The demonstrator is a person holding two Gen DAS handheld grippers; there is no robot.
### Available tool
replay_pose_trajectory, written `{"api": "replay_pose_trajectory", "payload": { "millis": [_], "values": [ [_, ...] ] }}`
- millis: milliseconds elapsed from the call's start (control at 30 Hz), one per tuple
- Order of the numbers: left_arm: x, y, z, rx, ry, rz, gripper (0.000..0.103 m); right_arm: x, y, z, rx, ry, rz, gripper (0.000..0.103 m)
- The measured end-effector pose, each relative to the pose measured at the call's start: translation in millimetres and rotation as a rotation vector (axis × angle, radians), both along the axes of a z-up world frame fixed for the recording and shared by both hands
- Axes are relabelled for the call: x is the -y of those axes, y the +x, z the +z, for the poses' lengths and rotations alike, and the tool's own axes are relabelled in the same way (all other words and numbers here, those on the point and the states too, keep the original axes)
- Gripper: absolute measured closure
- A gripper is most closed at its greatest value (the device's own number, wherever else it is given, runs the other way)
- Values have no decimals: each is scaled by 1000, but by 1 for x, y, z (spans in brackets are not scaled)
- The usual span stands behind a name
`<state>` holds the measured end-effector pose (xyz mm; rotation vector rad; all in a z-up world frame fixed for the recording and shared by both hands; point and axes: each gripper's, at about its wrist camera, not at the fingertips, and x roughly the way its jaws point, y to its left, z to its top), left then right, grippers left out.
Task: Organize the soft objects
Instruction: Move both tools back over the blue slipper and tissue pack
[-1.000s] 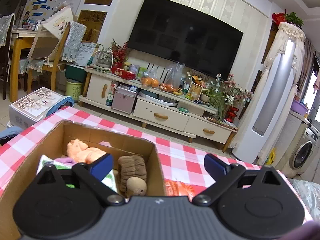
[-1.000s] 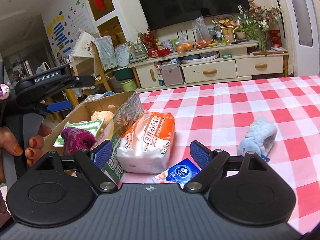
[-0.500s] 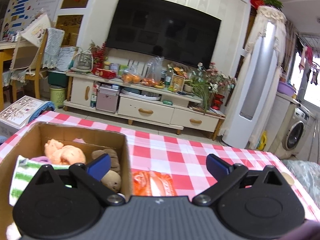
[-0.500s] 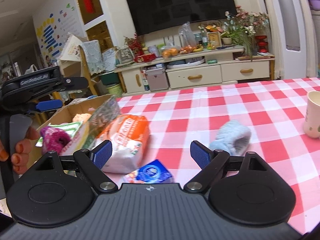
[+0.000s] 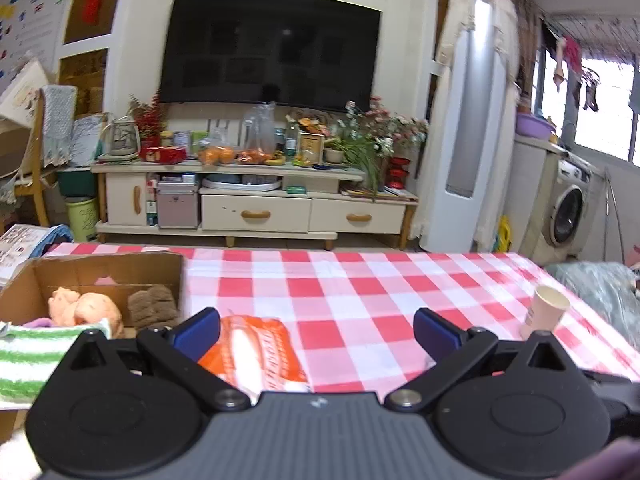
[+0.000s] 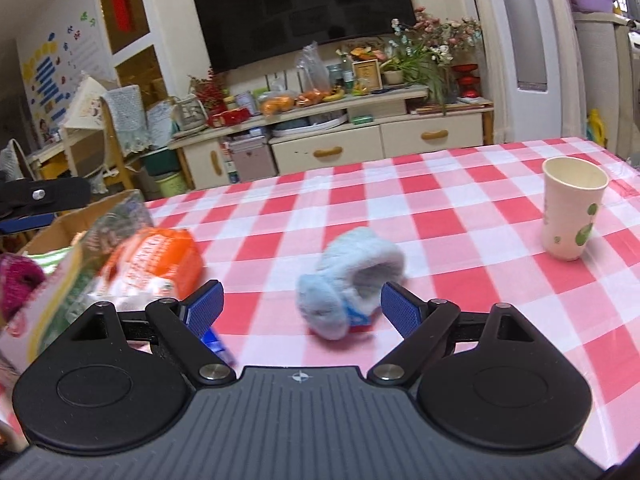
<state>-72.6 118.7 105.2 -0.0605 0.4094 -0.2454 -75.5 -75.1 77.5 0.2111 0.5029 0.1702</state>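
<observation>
Left wrist view: the left gripper (image 5: 316, 330) is held above the red-and-white checked tablecloth (image 5: 360, 280) with its jaws spread wide and nothing between them. The brown cardboard box (image 5: 108, 268) sits at the left. It already contains a peach plush toy (image 5: 82, 310), a brown knitted item (image 5: 152, 306) and a green-and-white striped cloth (image 5: 28, 354). An orange-and-white soft plastic pack (image 5: 256, 354) lies on the cloth just beside the box wall, below the left finger. A white paper cup (image 5: 544, 312) stands well apart at the right.

Right wrist view: the right gripper (image 6: 302, 306) is also wide open and empty. A light blue fluffy soft item (image 6: 352, 276) lies on the tablecloth directly ahead, between the lines of the two fingers but not touched. The orange pack and box are at the left; the image is blurred there.

Step in hand, as judged: approach to the blue item for pick-up. The next move calls for advancing and lowering the right gripper until the fingers straddle the item, closing gently, then carrying it left to the box.
</observation>
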Motion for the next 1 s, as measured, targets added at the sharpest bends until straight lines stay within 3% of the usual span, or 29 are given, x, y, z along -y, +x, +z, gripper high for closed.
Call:
{"api": "replay_pose_trajectory", "payload": {
  "millis": [300, 500, 767, 1000],
  "values": [
    [36, -19, -14, 9, 96, -34, 1, 21, 14, -16, -34, 19, -34, 0],
    [62, -34, -34, -11, 158, -53, 1, 28, 22, -17, -45, 122, 1, 0],
    [78, -36, -67, -107, 215, -6, 1, 23, 39, -22, -64, 118, 41, 0],
    [72, -20, -80, -171, 221, 78, 1, 30, 47, -26, -96, 101, -6, 0]
  ]
}}
